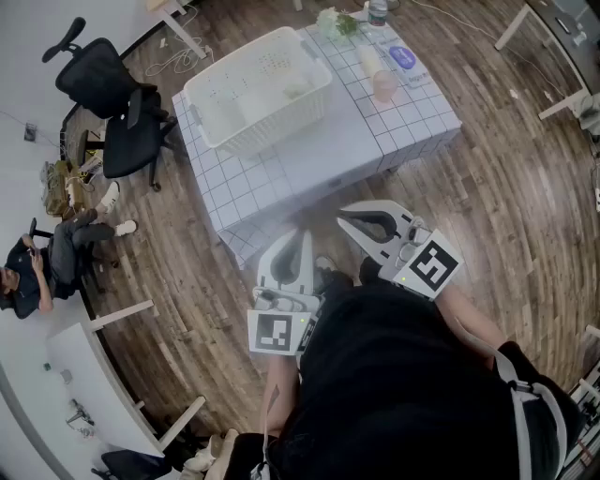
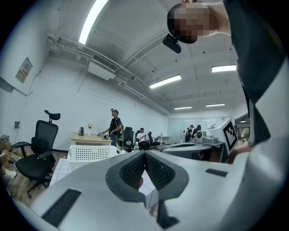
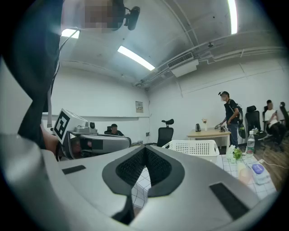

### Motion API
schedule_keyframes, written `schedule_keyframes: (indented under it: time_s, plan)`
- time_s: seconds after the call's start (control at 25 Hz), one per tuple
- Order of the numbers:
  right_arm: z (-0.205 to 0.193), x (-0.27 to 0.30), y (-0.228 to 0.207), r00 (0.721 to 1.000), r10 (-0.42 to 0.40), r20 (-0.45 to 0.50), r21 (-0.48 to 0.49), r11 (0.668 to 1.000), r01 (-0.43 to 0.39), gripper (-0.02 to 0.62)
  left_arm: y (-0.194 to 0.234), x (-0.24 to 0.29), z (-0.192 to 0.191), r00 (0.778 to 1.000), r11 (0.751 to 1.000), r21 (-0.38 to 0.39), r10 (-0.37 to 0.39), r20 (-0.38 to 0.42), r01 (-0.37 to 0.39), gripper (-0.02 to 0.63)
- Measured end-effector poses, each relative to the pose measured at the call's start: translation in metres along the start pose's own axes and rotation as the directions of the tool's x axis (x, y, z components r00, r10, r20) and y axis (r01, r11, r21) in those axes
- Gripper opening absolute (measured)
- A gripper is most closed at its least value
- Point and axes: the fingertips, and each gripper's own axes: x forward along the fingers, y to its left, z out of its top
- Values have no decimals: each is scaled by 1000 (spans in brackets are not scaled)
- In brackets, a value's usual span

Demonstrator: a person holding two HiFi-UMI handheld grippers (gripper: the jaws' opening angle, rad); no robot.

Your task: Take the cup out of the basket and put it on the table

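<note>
The white perforated basket (image 1: 258, 89) stands on the far left part of the grid-patterned table (image 1: 309, 159). A small pale greenish thing (image 1: 295, 91) lies inside it; I cannot tell if it is the cup. The basket (image 2: 90, 152) also shows in the left gripper view, and the basket (image 3: 194, 147) in the right gripper view. My left gripper (image 1: 302, 234) and right gripper (image 1: 344, 215) hang side by side off the table's near edge, close to my body and well short of the basket. Both are shut with nothing between the jaws, the left gripper (image 2: 144, 154) and the right gripper (image 3: 144, 148).
On the table's far right stand a pink cup (image 1: 384, 86), a blue-labelled packet (image 1: 403, 58), a water bottle (image 1: 377, 11) and a small bunch of flowers (image 1: 337, 21). Two black office chairs (image 1: 127, 131) stand left of the table. A person (image 1: 37, 267) sits at far left.
</note>
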Motion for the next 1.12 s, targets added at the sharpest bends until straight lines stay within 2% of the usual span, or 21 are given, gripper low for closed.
schedule_keyframes:
  time_s: [0.24,0.56,0.68,1.12]
  plan:
    - [2,1,2,1000,-4,-6,2,1000,4,12,1,-2,1,1000,1000,3,-2,4,2,9]
    - [2,3,3,1000,-11,6,52,999,11,14,7,-5,1,1000,1000,0,-2,5,2,9]
    - [3,7,4,999,-32,9,30,999,32,14,12,-9,1,1000,1000,-3,-1,4,1,9]
    - [-5,27,23,996,-87,-35,55,995,89,14,36,-30,2,999,999,8,-31,8,31,9]
